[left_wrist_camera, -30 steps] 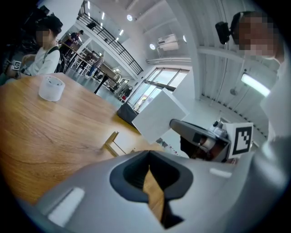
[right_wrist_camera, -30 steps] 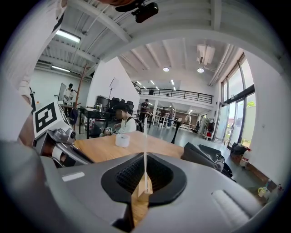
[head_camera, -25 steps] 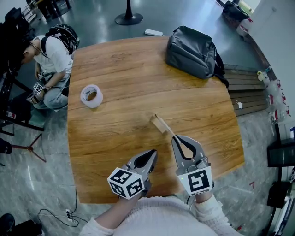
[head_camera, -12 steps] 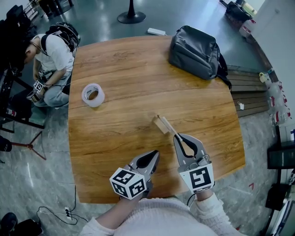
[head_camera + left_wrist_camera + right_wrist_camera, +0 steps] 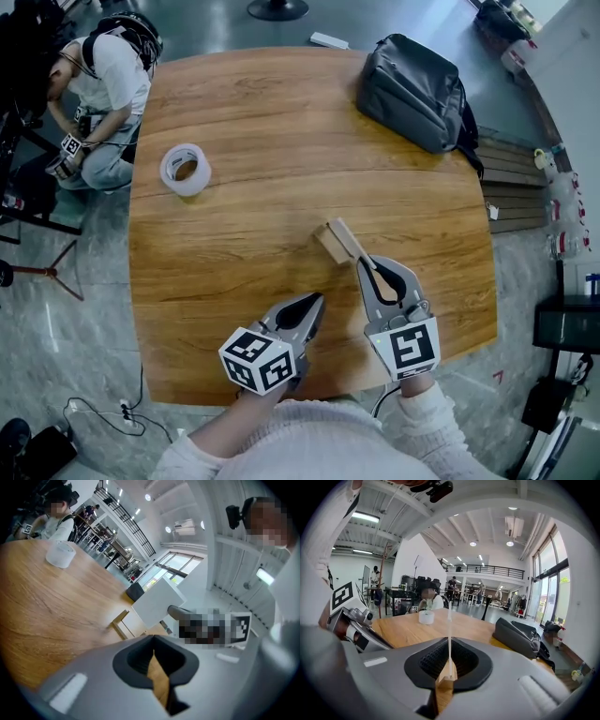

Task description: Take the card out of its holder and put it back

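A small wooden card holder (image 5: pixel 330 246) sits on the round wooden table (image 5: pixel 253 112), slightly right of centre. A thin white card (image 5: pixel 352 247) stands edge-on over its slot, with my right gripper (image 5: pixel 367 265) shut on the card's near edge. In the right gripper view the card (image 5: pixel 450 634) is a thin upright line meeting the holder (image 5: pixel 446 676) between the jaws. In the left gripper view the card (image 5: pixel 157 602) shows broadside beside the holder (image 5: pixel 121 624). My left gripper (image 5: pixel 314 302) lies shut and holding nothing, a little left of the holder.
A roll of tape (image 5: pixel 185 170) lies at the table's left. A grey backpack (image 5: pixel 417 80) rests at the far right. A person (image 5: pixel 103 84) crouches on the floor beyond the left edge. The table's near edge is just under my grippers.
The head view has shifted slightly. Both grippers sit a little nearer the holder, with the right one still on the card.
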The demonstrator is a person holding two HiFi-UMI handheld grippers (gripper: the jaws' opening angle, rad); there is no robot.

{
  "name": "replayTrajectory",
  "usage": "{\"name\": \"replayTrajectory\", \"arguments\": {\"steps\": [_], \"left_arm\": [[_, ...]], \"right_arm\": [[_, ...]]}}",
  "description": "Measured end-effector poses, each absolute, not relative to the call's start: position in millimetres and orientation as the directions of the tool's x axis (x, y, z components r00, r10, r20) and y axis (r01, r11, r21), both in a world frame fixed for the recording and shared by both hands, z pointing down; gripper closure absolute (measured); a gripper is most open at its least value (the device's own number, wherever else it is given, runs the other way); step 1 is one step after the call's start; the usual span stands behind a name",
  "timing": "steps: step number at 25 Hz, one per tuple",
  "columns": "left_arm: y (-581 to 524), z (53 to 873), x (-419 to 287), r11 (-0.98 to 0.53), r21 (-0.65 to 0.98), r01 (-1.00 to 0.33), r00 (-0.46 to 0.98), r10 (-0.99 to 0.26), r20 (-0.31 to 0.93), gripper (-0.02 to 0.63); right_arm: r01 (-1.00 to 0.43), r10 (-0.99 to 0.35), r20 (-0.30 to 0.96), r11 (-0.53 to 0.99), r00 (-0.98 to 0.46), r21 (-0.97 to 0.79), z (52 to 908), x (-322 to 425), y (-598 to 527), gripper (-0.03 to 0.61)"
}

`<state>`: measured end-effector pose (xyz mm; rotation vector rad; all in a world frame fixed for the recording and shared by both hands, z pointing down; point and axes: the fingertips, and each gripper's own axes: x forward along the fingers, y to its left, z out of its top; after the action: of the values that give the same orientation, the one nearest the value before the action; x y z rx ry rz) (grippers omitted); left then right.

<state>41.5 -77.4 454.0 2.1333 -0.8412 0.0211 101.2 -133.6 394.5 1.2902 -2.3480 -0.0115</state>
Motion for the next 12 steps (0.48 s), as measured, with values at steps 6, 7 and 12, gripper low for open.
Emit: {"name": "replayTrajectory", "arguments": {"steps": [6, 7, 12], "left_arm": [[-81.8, 464.2, 39.5, -0.42, 0.7, -0.577, 0.773, -0.559, 0.302, 0.606], [-82.2, 464.6, 39.3, -0.418, 0.701, -0.578, 0.772, -0.56, 0.302, 0.606], [-82.6, 465.1, 41.7, -0.41, 0.709, -0.574, 0.771, -0.561, 0.301, 0.606]], "right_arm": [[-0.786, -0.789, 0.405, 0.576, -0.462, 0.225, 405.5, 101.4, -138.4, 0.571], [-0.786, -0.788, 0.405, 0.576, -0.463, 0.222, 406.1, 101.3, -138.5, 0.571], [-0.781, -0.783, 0.406, 0.584, -0.471, 0.222, 405.6, 100.3, -138.3, 0.571]]}}
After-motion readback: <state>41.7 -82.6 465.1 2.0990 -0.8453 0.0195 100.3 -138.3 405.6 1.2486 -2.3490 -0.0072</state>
